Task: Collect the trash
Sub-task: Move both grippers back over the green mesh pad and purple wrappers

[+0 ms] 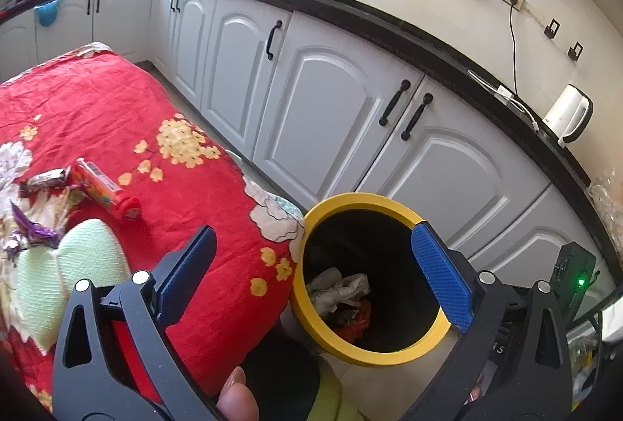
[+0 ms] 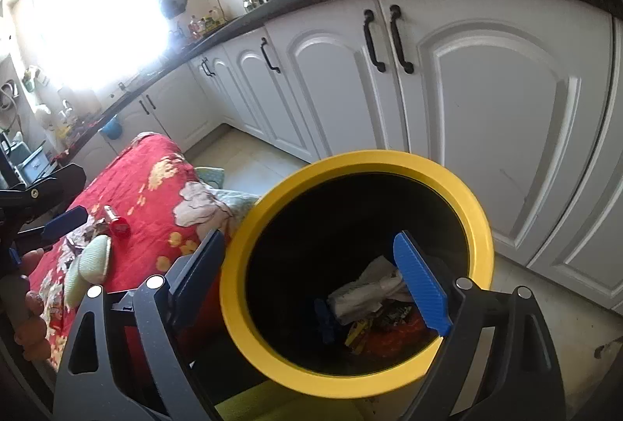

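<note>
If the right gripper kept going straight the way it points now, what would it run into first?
Most likely the trash inside the yellow-rimmed bin. The right gripper stands open and empty above the bin's mouth, angled down into it, so the crumpled white paper on the pile looks first in line. Depth is hard to judge.

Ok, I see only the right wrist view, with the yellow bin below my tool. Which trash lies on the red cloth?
Observer: A purple wrapper lies on the cloth, just left of the pale green pad.
Operator: Is there anything more?
Observer: A dark shiny wrapper lies just left of the red tube.
Operator: And is the left tool free?
Observer: Yes, the left tool is open, with nothing between its pads.
</note>
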The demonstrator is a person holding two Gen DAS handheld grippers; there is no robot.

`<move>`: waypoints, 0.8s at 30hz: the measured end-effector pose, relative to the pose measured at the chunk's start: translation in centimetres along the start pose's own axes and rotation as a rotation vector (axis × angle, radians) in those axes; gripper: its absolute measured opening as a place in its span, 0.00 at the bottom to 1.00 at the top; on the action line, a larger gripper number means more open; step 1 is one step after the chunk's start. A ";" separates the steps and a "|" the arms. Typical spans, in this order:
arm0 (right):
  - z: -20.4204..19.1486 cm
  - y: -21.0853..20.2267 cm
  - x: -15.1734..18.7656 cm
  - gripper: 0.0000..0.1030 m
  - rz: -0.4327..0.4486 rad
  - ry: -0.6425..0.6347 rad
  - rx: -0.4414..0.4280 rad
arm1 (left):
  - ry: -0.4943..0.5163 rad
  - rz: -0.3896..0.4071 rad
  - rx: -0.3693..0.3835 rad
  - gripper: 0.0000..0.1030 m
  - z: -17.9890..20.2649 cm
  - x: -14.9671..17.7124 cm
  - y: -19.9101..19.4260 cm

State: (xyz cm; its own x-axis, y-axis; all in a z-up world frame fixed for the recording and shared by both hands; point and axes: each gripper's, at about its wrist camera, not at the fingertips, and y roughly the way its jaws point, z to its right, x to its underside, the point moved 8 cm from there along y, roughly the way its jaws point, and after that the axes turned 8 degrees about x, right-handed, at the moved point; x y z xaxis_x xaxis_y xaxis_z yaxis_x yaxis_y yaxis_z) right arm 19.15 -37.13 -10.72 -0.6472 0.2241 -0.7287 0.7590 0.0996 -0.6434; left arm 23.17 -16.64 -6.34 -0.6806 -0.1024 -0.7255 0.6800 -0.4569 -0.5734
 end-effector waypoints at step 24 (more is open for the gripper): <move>-7.7 -2.5 0.0 0.86 0.025 -0.117 -0.093 | -0.053 0.097 -0.103 0.89 -5.9 -1.3 -6.3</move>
State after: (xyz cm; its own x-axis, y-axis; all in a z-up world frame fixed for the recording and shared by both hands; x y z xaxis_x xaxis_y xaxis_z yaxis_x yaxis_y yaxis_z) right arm 17.83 -29.87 -7.30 -0.6275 0.1135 -0.7703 0.7750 0.1858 -0.6040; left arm 21.36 -8.46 -4.05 -0.6220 -0.1899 -0.7597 0.7659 -0.3496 -0.5397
